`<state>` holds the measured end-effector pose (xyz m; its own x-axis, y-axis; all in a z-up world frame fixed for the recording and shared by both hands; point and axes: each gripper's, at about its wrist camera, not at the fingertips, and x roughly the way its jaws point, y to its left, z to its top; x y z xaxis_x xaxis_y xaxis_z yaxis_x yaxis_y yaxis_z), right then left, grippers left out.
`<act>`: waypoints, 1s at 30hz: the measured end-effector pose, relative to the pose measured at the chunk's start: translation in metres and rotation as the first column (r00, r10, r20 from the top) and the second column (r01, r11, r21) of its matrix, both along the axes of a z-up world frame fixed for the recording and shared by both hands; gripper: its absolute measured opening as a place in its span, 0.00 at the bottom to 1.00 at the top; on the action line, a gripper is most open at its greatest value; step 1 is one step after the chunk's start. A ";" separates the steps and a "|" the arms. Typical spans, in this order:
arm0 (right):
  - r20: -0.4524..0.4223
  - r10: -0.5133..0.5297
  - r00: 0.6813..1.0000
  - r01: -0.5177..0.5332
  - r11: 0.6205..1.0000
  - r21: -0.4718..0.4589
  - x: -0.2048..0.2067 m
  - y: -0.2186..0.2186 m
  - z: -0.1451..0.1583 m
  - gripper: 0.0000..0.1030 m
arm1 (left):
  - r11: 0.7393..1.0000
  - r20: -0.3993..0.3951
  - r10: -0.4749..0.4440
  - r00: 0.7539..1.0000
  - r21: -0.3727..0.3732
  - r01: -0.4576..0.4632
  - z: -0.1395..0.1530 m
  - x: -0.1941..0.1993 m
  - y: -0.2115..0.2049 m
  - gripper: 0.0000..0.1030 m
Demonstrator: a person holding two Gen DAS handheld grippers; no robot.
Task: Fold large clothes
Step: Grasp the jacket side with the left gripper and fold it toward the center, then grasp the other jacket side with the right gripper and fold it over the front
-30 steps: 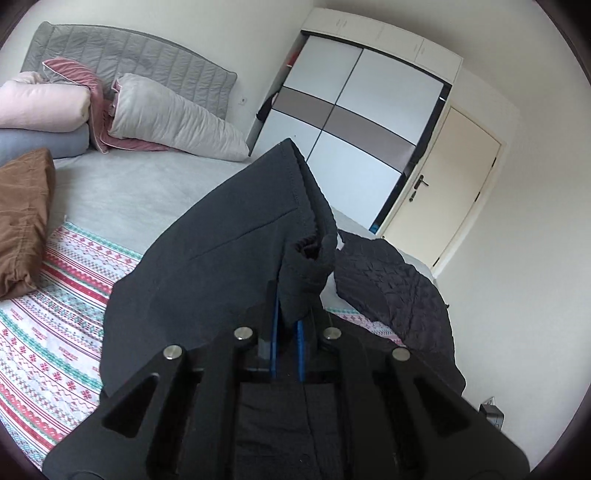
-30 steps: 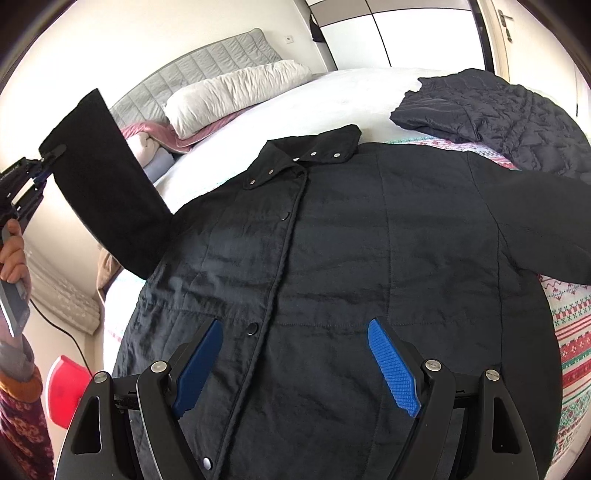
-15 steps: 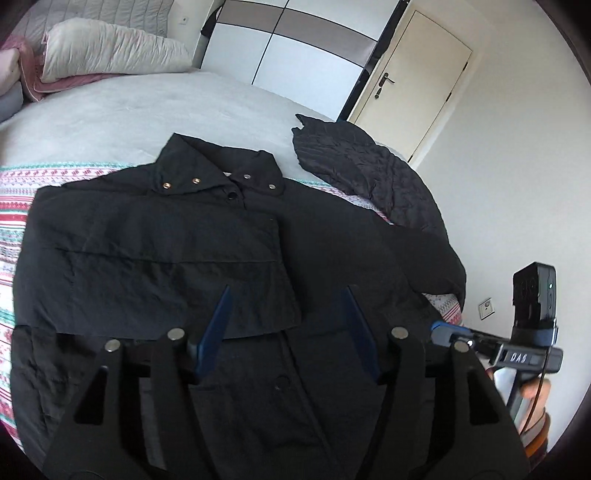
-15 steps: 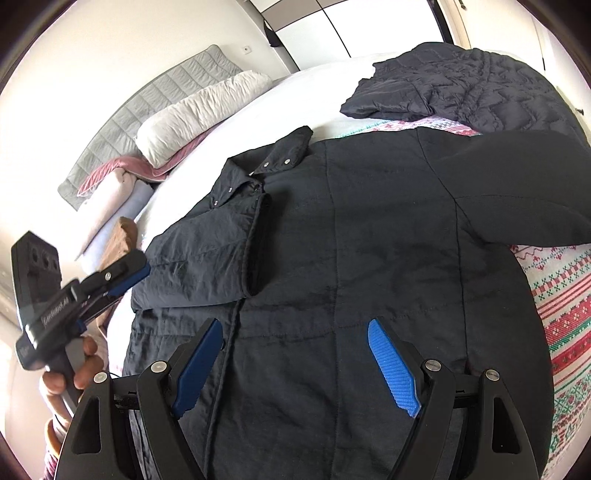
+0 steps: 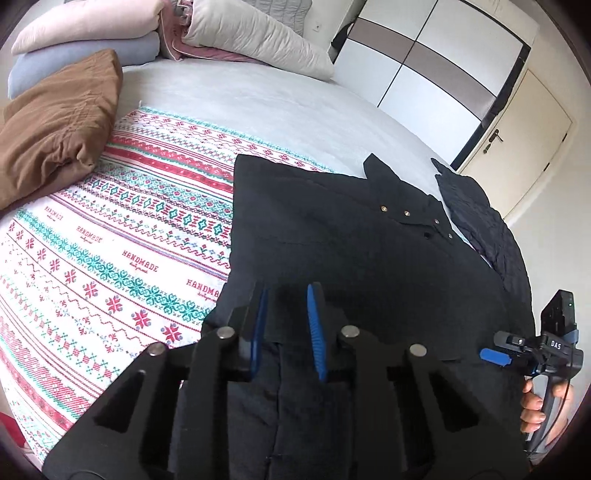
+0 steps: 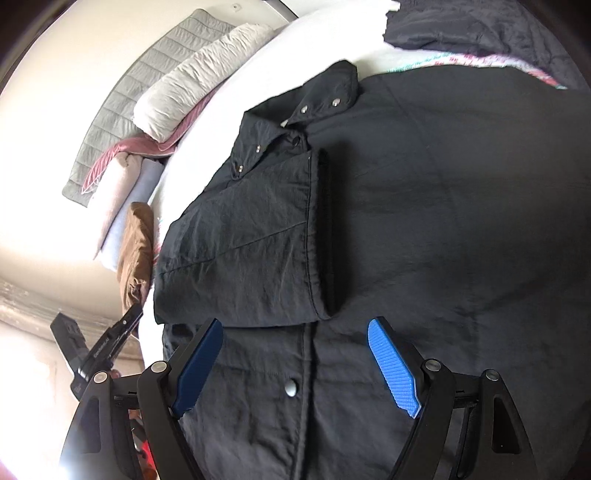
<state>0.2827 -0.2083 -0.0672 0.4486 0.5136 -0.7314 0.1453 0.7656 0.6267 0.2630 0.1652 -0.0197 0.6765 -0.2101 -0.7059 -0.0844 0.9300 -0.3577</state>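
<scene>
A black jacket [image 6: 424, 221] lies flat, front up, on the bed [image 5: 258, 96], partly over a patterned blanket [image 5: 110, 251] printed with red and green bands. Its collar [image 6: 303, 107], with metal snaps, points toward the pillows [image 5: 258, 33] at the head of the bed. One sleeve [image 6: 251, 240] is folded across the chest, its cuff edge lying near the front placket; a snap button [image 6: 290, 388] shows lower on the placket.

The left tool [image 5: 286, 328] hovers low over the jacket's side edge, just where the fabric meets the blanket. Its blue pads [image 5: 314, 328] stand a narrow gap apart with nothing visibly gripped between them, so it is released, though only slightly parted. In the right wrist view the left tool [image 6: 127, 325] appears at the far left, off the edge of the jacket.

The right tool [image 6: 295, 369] is spread wide and holds nothing, its fingers [image 6: 393, 369] hanging above the lower front of the jacket, just below the folded sleeve. In the left wrist view the right tool [image 5: 491, 355] shows at the right edge, gripped by a hand [image 5: 533, 406], beside the jacket's other side.

A second dark quilted garment [image 5: 484, 229] lies beyond the jacket, touching or overlapping its far shoulder. A brown cushion [image 5: 55, 125] rests on the bed near the blanket's corner. A wardrobe [image 5: 436, 62] and a door [image 5: 524, 140] stand behind the bed.
</scene>
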 end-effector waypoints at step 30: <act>0.149 -0.029 0.988 0.092 0.896 -0.434 -0.097 -0.072 0.054 0.70 | 0.996 -0.146 0.077 0.986 0.055 -0.070 0.032 -0.068 -0.061 0.97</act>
<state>0.1854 -0.2808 -0.0129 0.5791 0.1233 -0.8059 0.1381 0.9594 0.2461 0.1949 0.1046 0.0125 0.5759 -0.1261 -0.8077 -0.2020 0.9354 -0.2901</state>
